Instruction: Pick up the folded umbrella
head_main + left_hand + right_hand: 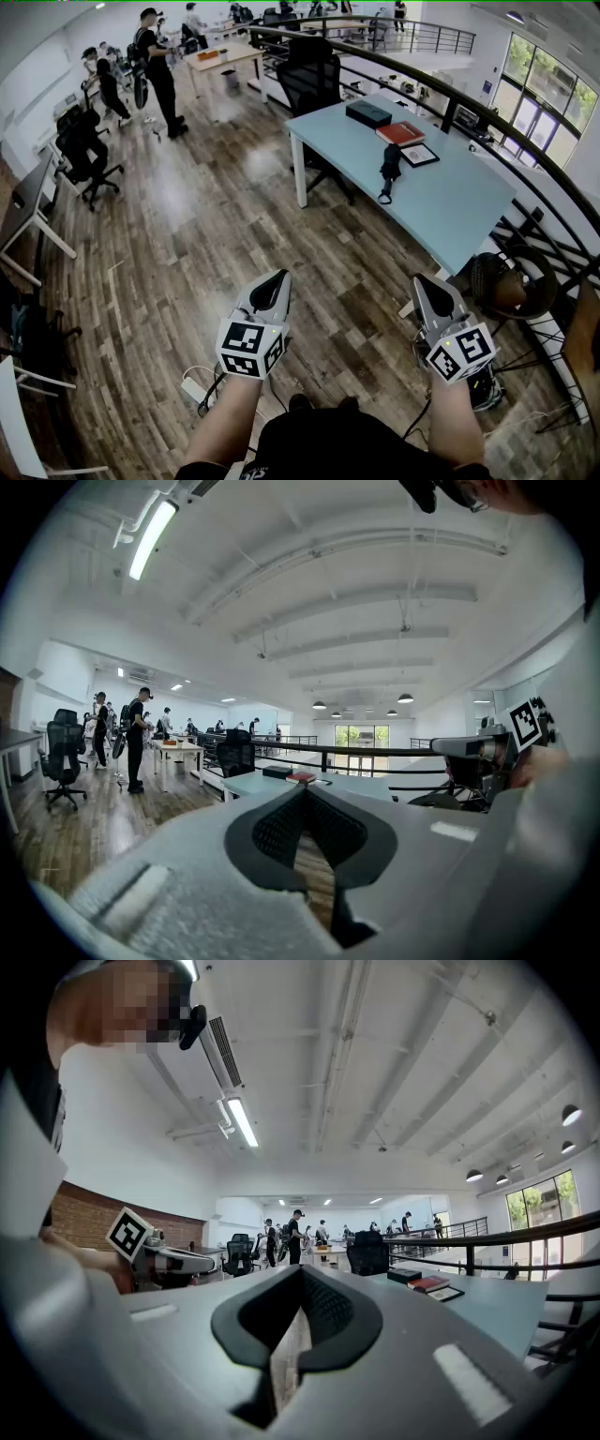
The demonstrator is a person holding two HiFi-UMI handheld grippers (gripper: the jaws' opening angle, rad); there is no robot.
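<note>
The folded umbrella is black and lies on the light blue table, near its middle, with its strap trailing toward the front edge. Both grippers hover over the wooden floor, well short of the table. My left gripper has its jaws closed to a point with nothing between them. My right gripper is likewise shut and empty, nearer the table's front corner. I cannot make out the umbrella in either gripper view.
On the table lie a black box, a red book and a framed picture. A black office chair stands behind it and a railing runs along the right. A power strip lies on the floor. People stand at the back left.
</note>
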